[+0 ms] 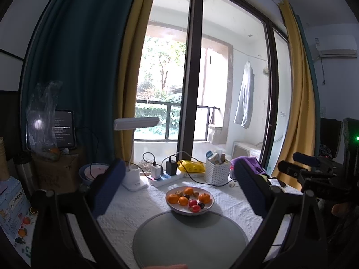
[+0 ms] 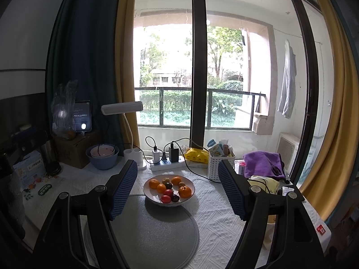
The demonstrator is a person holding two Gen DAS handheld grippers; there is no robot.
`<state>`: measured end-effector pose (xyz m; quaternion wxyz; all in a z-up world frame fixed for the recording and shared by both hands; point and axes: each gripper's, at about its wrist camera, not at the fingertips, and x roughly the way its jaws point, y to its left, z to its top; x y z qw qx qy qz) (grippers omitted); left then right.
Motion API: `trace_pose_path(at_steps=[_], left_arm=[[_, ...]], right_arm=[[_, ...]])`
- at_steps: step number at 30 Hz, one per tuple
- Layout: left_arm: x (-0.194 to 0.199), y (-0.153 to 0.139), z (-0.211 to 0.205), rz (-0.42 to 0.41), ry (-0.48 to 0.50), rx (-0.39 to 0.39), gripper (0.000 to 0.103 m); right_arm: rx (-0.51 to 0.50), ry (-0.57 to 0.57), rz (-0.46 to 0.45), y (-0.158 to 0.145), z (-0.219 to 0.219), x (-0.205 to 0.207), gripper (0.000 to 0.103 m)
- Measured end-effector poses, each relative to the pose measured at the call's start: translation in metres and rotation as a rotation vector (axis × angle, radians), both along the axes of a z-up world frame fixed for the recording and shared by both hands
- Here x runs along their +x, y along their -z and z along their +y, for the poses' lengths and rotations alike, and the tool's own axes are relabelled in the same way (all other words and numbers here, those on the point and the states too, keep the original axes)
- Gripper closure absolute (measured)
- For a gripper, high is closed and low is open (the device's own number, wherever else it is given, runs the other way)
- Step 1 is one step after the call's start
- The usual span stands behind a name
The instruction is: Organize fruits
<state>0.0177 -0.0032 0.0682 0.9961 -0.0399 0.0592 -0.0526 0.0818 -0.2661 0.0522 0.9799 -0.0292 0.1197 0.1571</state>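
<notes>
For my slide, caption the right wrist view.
Open right gripper faces a white bowl of mixed fruit.

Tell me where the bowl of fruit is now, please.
In both wrist views the bowl of fruit stands mid-table on the white cloth, at the far edge of the grey round mat, before the power strip.

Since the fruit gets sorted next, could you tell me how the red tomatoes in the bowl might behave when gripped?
The red tomatoes look smooth and glossy, so probably slippery. Being round, they would likely roll on the grey mat. They seem small and soft; squeeze gently.
</notes>
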Motion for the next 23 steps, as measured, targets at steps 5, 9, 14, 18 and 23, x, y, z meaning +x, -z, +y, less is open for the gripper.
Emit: trace_pose_path(at_steps=[5,9,14,18,23], left_arm=[[-0.0008,0.0006,-0.0028,-0.001,0.004,0.005,0.005],[-0.0013,0.0012,-0.0028,0.003,0.003,-0.001,0.005],[-0.0019,0.0018,-0.0023,0.003,0.006,0.003,0.005],[-0.0028,0.0024,-0.0028,0.001,0.006,0.001,0.005],[-0.0054,0.0041,-0.0061,-0.014,0.034,0.014,0.005]], right_arm=[[0.001,-0.004,0.001,0.0005,-0.0001,0.0002,0.026],[0.000,-0.005,0.001,0.0007,0.0002,0.0001,0.026],[-0.002,-0.006,0.004,0.0003,0.0004,0.0002,0.026],[-0.001,-0.008,0.004,0.0005,0.0007,0.0002,0.026],[0.000,-0.017,0.010,0.0017,0.0038,0.0023,0.026]])
